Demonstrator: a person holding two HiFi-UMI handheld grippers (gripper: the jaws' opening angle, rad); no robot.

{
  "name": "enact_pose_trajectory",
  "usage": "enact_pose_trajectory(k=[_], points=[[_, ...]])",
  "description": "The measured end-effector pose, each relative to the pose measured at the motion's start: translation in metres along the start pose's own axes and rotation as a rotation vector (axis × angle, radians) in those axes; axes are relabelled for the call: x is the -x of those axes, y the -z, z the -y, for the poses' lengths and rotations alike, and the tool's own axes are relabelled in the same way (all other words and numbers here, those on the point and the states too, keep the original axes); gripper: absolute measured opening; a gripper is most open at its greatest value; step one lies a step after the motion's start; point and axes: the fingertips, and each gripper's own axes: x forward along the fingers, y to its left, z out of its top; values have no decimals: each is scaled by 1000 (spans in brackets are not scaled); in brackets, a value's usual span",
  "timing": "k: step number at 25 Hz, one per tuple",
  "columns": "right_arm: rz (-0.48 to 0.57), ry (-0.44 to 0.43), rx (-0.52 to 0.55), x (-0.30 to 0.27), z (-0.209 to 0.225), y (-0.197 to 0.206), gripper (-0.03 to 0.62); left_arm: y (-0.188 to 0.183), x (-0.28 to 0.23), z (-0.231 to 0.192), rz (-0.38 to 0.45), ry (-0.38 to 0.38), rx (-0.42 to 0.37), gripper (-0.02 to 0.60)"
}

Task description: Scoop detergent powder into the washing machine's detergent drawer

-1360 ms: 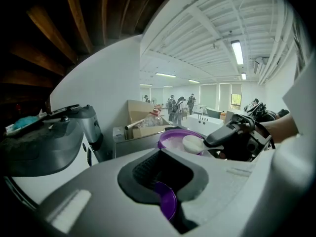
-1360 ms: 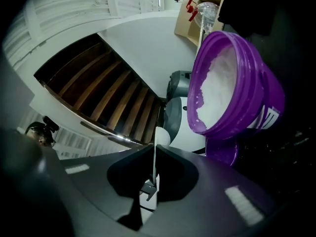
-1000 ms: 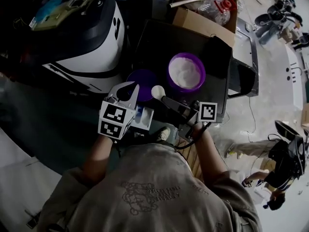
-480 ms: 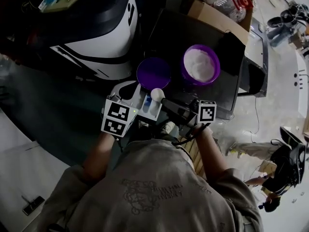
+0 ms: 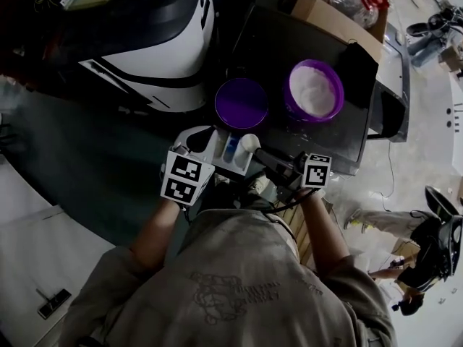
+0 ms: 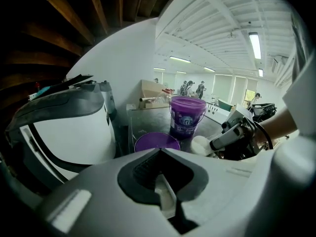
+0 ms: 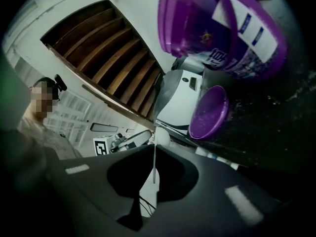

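landmark: purple detergent tub (image 5: 316, 90), lid off, standing on the dark table (image 5: 278, 49); white powder (image 5: 316, 85) nearly to its rim.
lid: purple disc (image 5: 241, 103), flat on the table just beside the tub, on the washing machine (image 5: 159, 49) side.
detergent drawer: white moulded tray with a blue compartment (image 5: 226, 152), nearer the person than the tub, just past the lid. cannot tell whether anything but the gripper carries it.
left hand-held gripper: (image 6: 160, 154) jaws closed down on a thin white plastic piece, judged to be the drawer's edge.
right hand-held gripper: (image 7: 155, 149) jaws pinched together on the scoop's flat white handle, seen edge-on.
scoop: round white bowl (image 5: 249, 142) at the drawer's tub-side end. over it or touching it, cannot tell. white load on white plastic, so the fill is unclear.
handling, scoop: judged light, stiff and smooth. the thin handle could twist in the pinch, so take it well back from the bowl and keep the bowl level.
handling, powder: loose and dry; likely to spill on a jolt or a quick tilt.
handling, drawer: rigid, hollow, light. an edge grip gives leverage, so it may sag as powder lands.
step (judgement): scoop at the drawer, tipping-in pending.
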Motion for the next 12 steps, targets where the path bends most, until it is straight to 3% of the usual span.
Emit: enact_pose_trajectory(k=[7,12], points=[[-58,112,63,9,32,20,35,13,-8,-3,-11,15,2,0],[-128,255,184,11,51,37,35,23,-14,0,-2,27,47,0]])
